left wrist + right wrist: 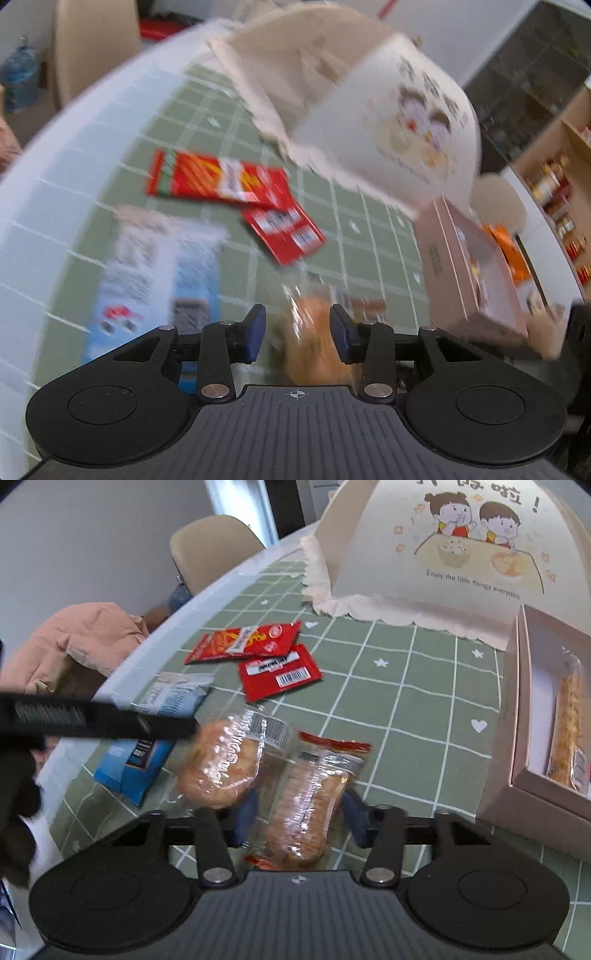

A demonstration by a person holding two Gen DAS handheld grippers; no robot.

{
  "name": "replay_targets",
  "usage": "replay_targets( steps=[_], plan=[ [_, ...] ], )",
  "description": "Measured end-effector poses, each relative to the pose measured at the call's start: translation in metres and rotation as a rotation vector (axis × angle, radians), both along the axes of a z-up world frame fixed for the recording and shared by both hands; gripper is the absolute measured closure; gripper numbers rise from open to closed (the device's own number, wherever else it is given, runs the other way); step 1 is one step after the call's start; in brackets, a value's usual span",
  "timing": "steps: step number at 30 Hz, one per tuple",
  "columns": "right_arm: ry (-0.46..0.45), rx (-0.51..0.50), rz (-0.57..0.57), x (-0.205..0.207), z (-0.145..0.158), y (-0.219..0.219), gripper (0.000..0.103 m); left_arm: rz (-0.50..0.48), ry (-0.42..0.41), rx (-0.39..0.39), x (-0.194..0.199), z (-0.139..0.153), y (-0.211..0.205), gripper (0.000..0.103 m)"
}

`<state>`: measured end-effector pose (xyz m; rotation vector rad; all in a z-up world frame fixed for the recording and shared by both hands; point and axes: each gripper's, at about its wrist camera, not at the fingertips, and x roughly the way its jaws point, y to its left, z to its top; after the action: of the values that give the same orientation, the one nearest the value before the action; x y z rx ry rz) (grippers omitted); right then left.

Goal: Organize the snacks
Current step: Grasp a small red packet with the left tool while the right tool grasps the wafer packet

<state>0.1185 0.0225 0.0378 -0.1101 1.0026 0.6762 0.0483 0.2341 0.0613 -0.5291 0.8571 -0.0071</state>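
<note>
Snacks lie on a green checked tablecloth (424,701). My right gripper (301,819) is open low over the table. A long clear-wrapped pastry (314,797) lies between its blue pads, which stand close beside the wrapper. Left of that pastry sits a round wrapped pastry (221,764), and a black finger (110,720) of my left gripper reaches toward it. In the blurred left wrist view my left gripper (298,332) is open, with a wrapped pastry (314,339) between its pads. Two red packets (243,644) (279,672) overlap farther back. A blue and white packet (147,760) lies at the left.
A pink open box (517,812) with one wrapped pastry (570,731) inside stands at the right. A cream mesh food cover (461,554) with a cartoon print fills the back. The table edge runs along the left, with a chair (210,546) and a pink jacket (81,635) beyond it.
</note>
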Motion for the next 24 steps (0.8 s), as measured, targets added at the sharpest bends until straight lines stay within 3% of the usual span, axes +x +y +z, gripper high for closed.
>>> replay_targets(
  steps=[4, 8, 12, 17, 21, 24],
  plan=[
    [0.012, -0.001, 0.013, -0.010, 0.001, -0.013, 0.067, 0.070, -0.039, 0.054, 0.012, 0.011, 0.011, 0.061],
    [0.008, -0.018, 0.009, -0.027, 0.003, -0.031, 0.067, -0.071, -0.078, 0.157, 0.052, 0.014, 0.004, 0.061],
    [-0.004, -0.030, -0.030, -0.040, 0.010, -0.053, 0.067, -0.126, 0.011, 0.224, 0.097, -0.004, 0.005, 0.060],
    [-0.032, -0.061, -0.089, -0.053, 0.019, -0.084, 0.067, -0.112, 0.064, 0.155, 0.126, -0.029, 0.009, 0.060],
    [-0.021, -0.079, -0.137, -0.056, 0.016, -0.105, 0.067, -0.152, 0.066, 0.187, 0.135, -0.030, -0.007, 0.061],
    [-0.008, -0.075, -0.174, -0.058, 0.012, -0.118, 0.067, -0.248, 0.083, 0.227, 0.130, -0.026, -0.030, 0.061]
  ],
)
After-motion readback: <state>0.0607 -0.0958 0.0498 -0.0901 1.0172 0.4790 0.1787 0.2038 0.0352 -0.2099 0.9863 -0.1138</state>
